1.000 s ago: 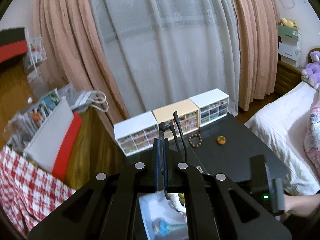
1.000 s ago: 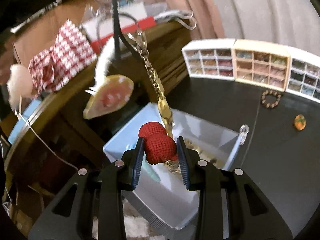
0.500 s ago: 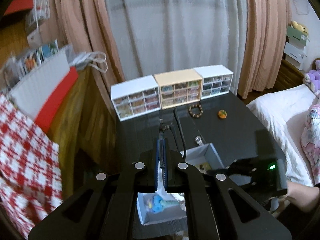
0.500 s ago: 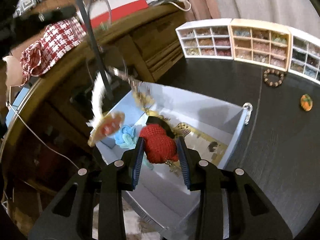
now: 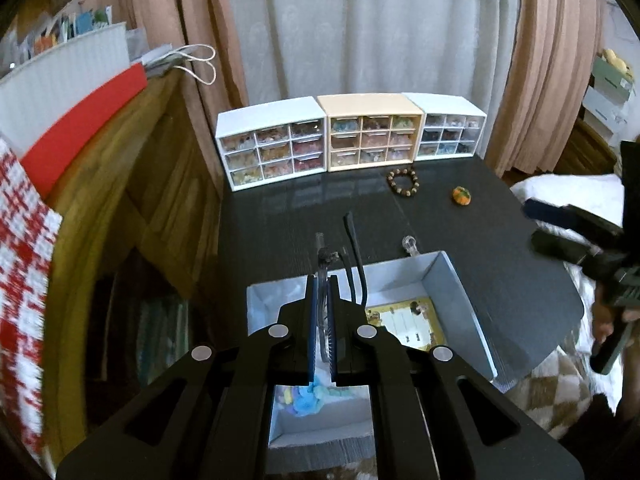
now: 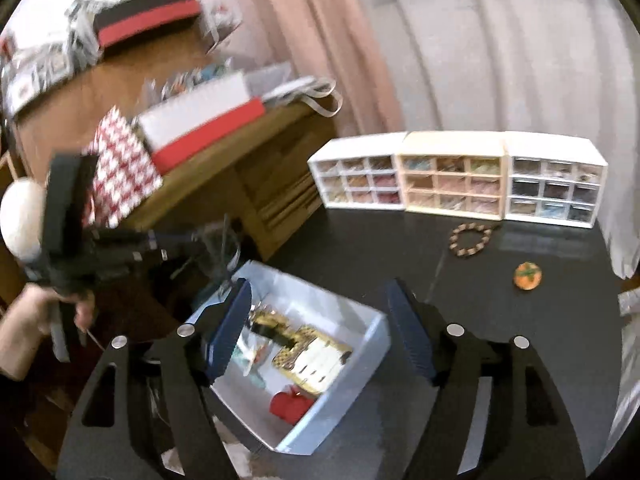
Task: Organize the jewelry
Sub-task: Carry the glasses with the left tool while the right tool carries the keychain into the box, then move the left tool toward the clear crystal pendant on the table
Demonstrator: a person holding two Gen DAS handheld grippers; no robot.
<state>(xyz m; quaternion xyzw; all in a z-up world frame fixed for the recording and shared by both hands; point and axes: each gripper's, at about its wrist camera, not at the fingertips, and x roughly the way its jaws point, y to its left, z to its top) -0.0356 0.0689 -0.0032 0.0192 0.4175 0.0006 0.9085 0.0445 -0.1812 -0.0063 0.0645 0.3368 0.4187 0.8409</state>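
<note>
Left wrist: left claw pinched tight on a clear stand over the box on the table; its long axis runs straight ahead along the fingers, black arms pointing away. Keep it level, lower slowly. Right wrist: right claw wide apart, empty, above the box; red charm lies inside, near corner.
</note>
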